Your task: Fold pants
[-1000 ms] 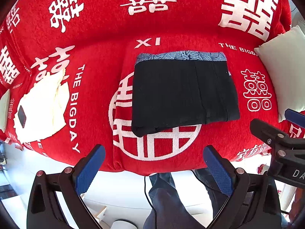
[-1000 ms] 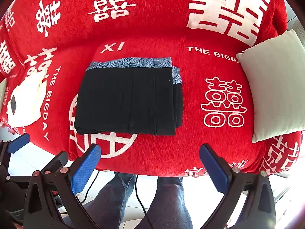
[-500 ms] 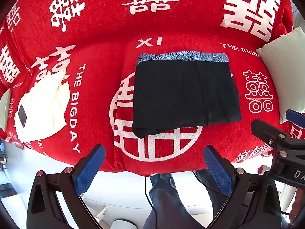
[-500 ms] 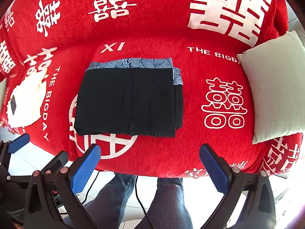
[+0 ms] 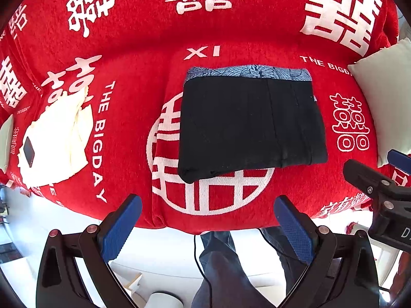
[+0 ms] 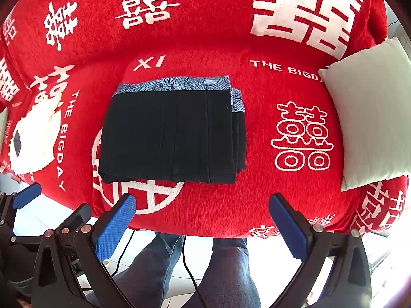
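Observation:
The black pants (image 5: 251,125) lie folded into a flat rectangle on the red sofa seat (image 5: 128,118), with a blue patterned waistband along the far edge. They also show in the right wrist view (image 6: 172,136). My left gripper (image 5: 208,231) is open and empty, held off the sofa's front edge, short of the pants. My right gripper (image 6: 203,225) is open and empty too, also in front of the seat edge. The right gripper shows at the right of the left wrist view (image 5: 380,190).
A cream cloth (image 5: 56,138) with a small black device (image 5: 28,151) on it lies at the seat's left. A pale cushion (image 6: 370,113) leans at the right end. The person's legs (image 6: 221,269) and a cable stand on the white floor below.
Both grippers have drifted slightly, so the pants sit a little lower and to the right in the left wrist view. The pants have not moved on the sofa.

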Demonstrator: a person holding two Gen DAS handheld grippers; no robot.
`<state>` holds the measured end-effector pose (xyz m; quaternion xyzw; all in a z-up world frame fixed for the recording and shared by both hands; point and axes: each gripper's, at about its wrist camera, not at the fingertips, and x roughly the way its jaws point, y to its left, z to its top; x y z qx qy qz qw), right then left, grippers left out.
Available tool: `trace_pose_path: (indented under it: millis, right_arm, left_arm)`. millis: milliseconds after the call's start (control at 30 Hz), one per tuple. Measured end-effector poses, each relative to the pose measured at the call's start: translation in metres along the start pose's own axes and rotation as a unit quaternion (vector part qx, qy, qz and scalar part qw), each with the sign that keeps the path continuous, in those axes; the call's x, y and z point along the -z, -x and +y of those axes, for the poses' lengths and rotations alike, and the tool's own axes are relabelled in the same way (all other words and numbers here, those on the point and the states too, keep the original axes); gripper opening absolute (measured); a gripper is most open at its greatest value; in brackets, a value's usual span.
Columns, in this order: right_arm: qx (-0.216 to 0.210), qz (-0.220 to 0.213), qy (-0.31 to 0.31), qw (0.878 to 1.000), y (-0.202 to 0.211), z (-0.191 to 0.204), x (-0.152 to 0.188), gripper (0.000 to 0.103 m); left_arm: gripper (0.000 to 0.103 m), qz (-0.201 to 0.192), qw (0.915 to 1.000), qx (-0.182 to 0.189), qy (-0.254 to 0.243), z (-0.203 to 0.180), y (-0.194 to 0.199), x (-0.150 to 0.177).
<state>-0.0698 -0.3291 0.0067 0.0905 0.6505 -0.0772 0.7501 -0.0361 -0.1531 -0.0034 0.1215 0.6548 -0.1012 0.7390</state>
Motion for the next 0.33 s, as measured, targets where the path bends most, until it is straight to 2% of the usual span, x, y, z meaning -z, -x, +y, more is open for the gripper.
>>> trace_pose_path:
  millis: [333]
  right_arm:
    - [0.000, 0.003, 0.002, 1.000, -0.0006, -0.0008, 0.0003, 0.103]
  left_arm:
    - [0.103, -0.013, 0.9998, 0.008, -0.011, -0.0033, 0.0045, -0.0008]
